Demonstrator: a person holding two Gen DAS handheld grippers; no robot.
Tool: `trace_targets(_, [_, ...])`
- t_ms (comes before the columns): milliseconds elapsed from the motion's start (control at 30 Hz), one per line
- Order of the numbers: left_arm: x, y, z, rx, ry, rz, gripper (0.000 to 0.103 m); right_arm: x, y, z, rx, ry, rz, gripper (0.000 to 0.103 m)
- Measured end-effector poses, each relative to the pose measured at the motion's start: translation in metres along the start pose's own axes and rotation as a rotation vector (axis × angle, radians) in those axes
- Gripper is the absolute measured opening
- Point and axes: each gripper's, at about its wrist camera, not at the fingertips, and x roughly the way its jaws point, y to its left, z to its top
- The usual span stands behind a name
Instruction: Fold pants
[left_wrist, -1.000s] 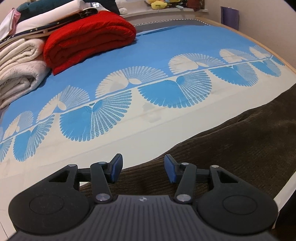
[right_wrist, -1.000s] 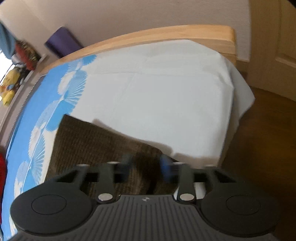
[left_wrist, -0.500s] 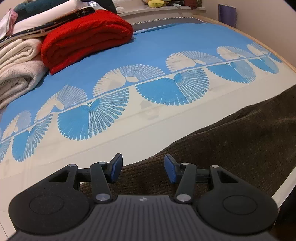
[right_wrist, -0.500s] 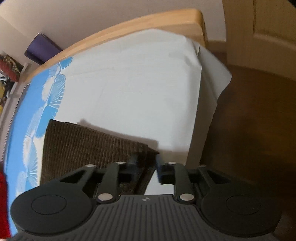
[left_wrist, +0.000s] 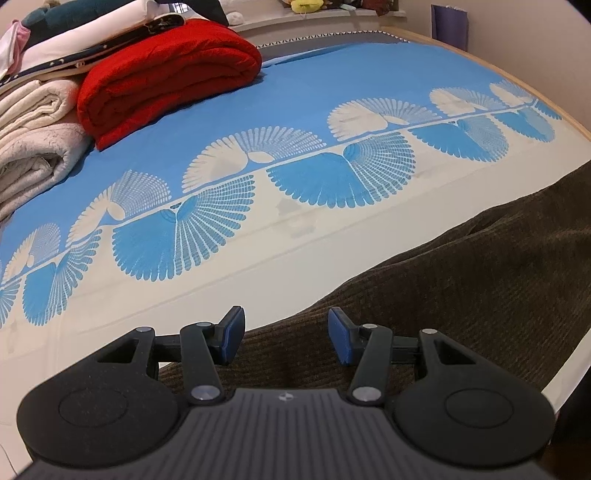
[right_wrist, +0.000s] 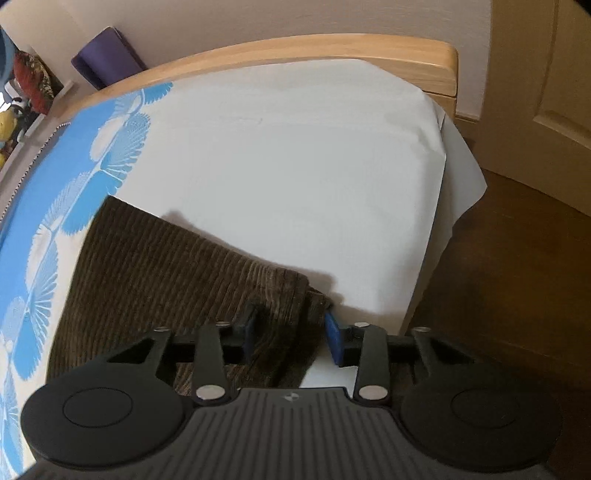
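Dark brown corduroy pants (left_wrist: 461, 280) lie flat on the bed near its front edge. My left gripper (left_wrist: 286, 336) is open, low over the pants' edge, with brown cloth between and below the blue pads. In the right wrist view the pants (right_wrist: 159, 266) end in a corner near the bed's side edge. My right gripper (right_wrist: 290, 334) is open, its jaws either side of that corner (right_wrist: 291, 295); I cannot tell whether the pads touch the cloth.
The bed has a blue and white fan-patterned sheet (left_wrist: 332, 110). A folded red blanket (left_wrist: 166, 77) and cream towels (left_wrist: 33, 140) are stacked at the far left. A wooden bed frame (right_wrist: 332, 48), dark floor (right_wrist: 517, 258) and a door (right_wrist: 546, 74) lie to the right.
The right gripper has opened wider around the pants' corner after narrowing half a second ago, and its view has swung back over the bed. The left gripper has barely moved.
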Motion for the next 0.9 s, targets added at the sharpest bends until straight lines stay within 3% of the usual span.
trace_targets(167, [-0.005, 0.01, 0.0, -0.023, -0.017, 0.004, 0.055, -0.039, 0.017, 0.0, -0.007, -0.099, 0.032, 0.021])
trace_targets(300, [-0.012, 0.023, 0.0, -0.068, -0.027, 0.005, 0.055, -0.108, 0.083, -0.03, -0.239, -0.297, 0.095, 0.02])
trace_targets(433, [-0.022, 0.035, -0.006, -0.112, -0.04, -0.013, 0.055, -0.187, 0.171, -0.126, -0.655, -0.517, 0.222, 0.019])
trace_targets(533, [-0.027, 0.04, -0.01, -0.111, -0.046, -0.014, 0.055, -0.23, 0.213, -0.234, -0.938, -0.592, 0.389, 0.019])
trace_targets(633, [-0.028, 0.048, -0.017, -0.115, -0.04, -0.008, 0.055, -0.24, 0.232, -0.343, -1.178, -0.541, 0.537, 0.019])
trace_targets(700, [-0.027, 0.055, -0.021, -0.126, -0.029, -0.003, 0.055, -0.225, 0.235, -0.416, -1.387, -0.442, 0.611, 0.019])
trace_targets(767, [-0.026, 0.062, -0.026, -0.14, -0.015, 0.002, 0.055, -0.198, 0.235, -0.472, -1.58, -0.272, 0.616, 0.021])
trace_targets(833, [-0.025, 0.07, -0.03, -0.155, -0.005, 0.002, 0.056, -0.173, 0.232, -0.513, -1.73, -0.098, 0.568, 0.023])
trace_targets(900, [-0.026, 0.077, -0.033, -0.165, 0.0, 0.007, 0.058, -0.174, 0.23, -0.529, -1.767, -0.134, 0.541, 0.025])
